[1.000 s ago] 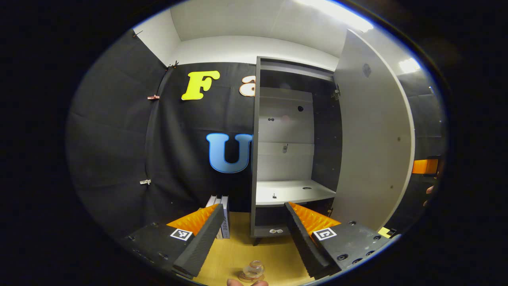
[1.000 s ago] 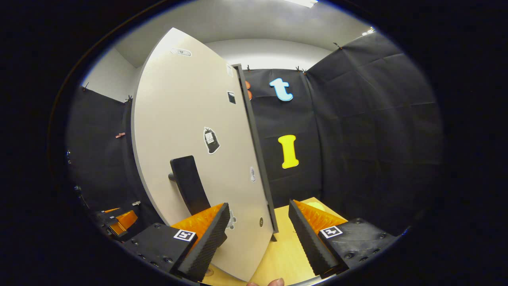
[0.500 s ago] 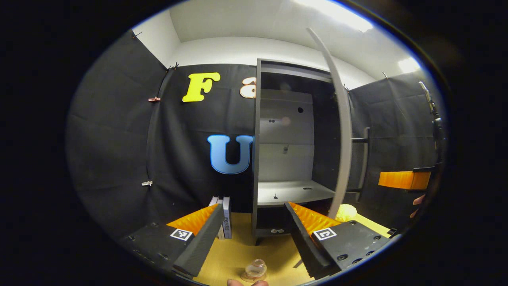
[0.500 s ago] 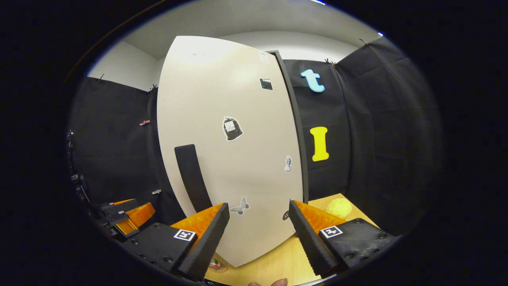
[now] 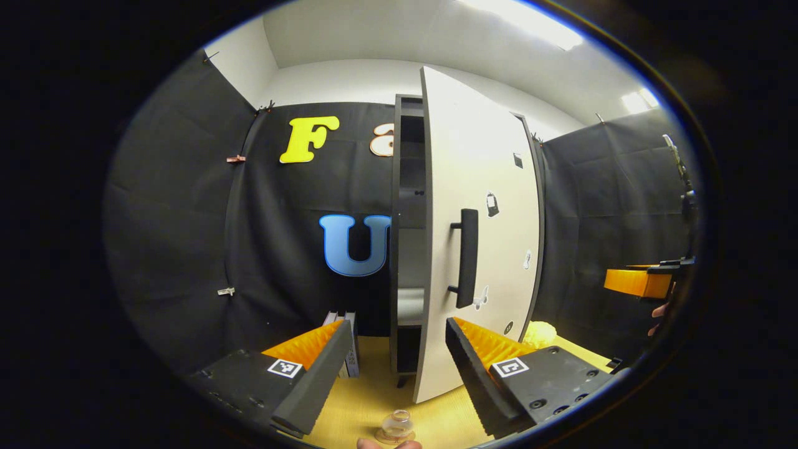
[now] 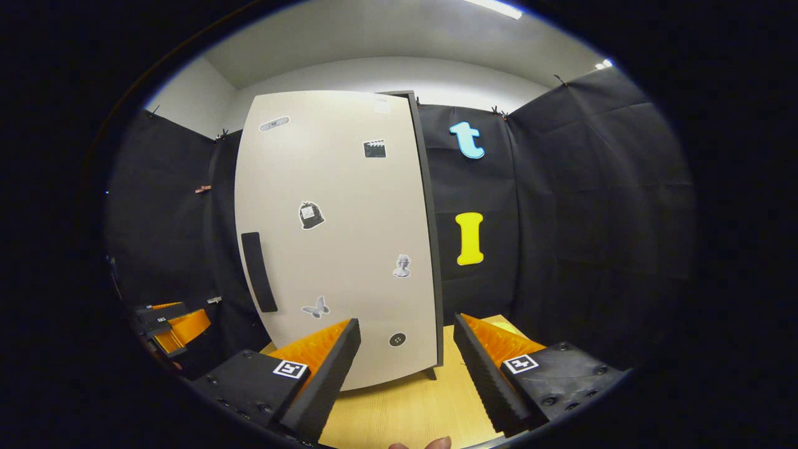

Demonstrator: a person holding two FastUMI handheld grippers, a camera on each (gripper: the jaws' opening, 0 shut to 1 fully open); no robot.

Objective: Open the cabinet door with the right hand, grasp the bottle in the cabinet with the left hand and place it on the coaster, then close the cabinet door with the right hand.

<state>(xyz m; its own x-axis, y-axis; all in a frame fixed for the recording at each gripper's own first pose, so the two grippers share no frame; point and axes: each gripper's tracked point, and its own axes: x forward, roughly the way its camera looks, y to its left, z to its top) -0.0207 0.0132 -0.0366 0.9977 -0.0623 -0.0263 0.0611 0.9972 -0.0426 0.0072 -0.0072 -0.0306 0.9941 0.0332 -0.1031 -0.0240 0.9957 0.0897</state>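
Observation:
The cabinet door [image 5: 483, 206] stands almost shut, with a narrow gap [image 5: 408, 249] at its left edge showing the dark inside. Its dark bar handle [image 5: 466, 259] faces me. A small clear bottle [image 5: 397, 424] stands on the coaster [image 5: 380, 434] at the bottom edge, just below my open left gripper [image 5: 393, 368], which holds nothing. In the right gripper view the door [image 6: 340, 237] and its handle [image 6: 259, 271] lie ahead. My right gripper [image 6: 405, 368] is open and apart from the door, with nothing in it.
The wooden table [image 6: 399, 411] carries the cabinet. Upright books [image 5: 349, 349] stand left of the cabinet and a yellow fuzzy ball [image 5: 540, 334] lies to its right. The right gripper [image 5: 639, 282] shows at the far right, the left gripper [image 6: 177, 324] at the far left.
The door has swung from wide open to nearly shut, hiding the shelf inside. My right gripper has drawn back from the door. The bottle and left gripper have stayed put.

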